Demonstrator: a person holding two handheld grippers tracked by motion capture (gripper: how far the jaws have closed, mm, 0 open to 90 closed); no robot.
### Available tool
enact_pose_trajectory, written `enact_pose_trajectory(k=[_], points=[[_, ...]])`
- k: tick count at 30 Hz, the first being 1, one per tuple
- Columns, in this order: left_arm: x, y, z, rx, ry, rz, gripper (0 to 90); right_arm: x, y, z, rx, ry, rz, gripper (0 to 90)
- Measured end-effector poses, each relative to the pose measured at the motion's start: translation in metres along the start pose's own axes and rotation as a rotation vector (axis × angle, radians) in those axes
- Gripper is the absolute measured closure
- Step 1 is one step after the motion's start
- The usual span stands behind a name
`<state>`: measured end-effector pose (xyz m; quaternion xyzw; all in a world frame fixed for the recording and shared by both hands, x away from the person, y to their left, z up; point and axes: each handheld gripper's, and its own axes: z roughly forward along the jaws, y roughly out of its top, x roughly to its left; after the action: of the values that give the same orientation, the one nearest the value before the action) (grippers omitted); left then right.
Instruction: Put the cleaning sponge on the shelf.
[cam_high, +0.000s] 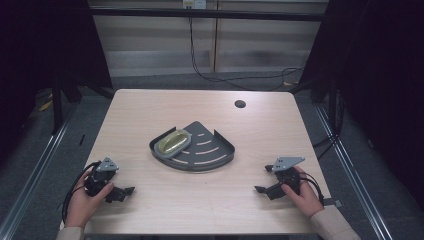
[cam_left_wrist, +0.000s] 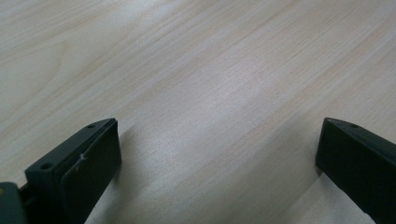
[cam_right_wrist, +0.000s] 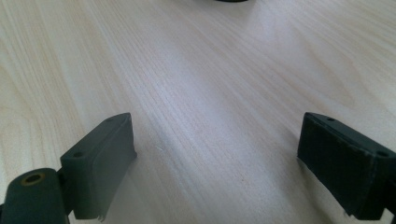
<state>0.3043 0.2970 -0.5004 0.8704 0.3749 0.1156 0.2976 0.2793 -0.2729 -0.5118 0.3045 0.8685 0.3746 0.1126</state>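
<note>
While the left tool (cam_high: 129, 191) and the right tool (cam_high: 260, 189) rest wide open and empty on the bench (cam_high: 150, 110), the dark tray (cam_high: 210, 150) holding a yellow sponge (cam_high: 173, 141) lies between them, farther back.

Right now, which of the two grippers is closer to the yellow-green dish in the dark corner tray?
The left gripper is closer: the dish sits in the left end of the dark corner tray, while the right gripper lies past the tray's other end.

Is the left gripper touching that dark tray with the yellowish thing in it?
Apart. The high view shows bare table between the left gripper and the tray.
</note>
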Motion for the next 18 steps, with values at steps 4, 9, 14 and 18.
enact_pose_trajectory(k=[4,9,14,18], points=[[0.0,-0.002,0.0,-0.016,0.005,0.007,0.0,0.0,0.0,0.0,0.0,0.0,0.001,10.5],[0.0,-0.004,0.0,-0.028,0.0,0.005,0.0,0.0,0.0,0.0,0.0,0.0,0.001,10.5],[0.001,-0.007,0.0,-0.061,-0.008,0.009,0.0,0.0,0.0,0.0,-0.001,0.0,0.001,10.5],[0.001,-0.011,0.0,-0.09,-0.005,0.013,0.0,0.0,0.0,0.0,0.0,0.0,0.001,10.5]])
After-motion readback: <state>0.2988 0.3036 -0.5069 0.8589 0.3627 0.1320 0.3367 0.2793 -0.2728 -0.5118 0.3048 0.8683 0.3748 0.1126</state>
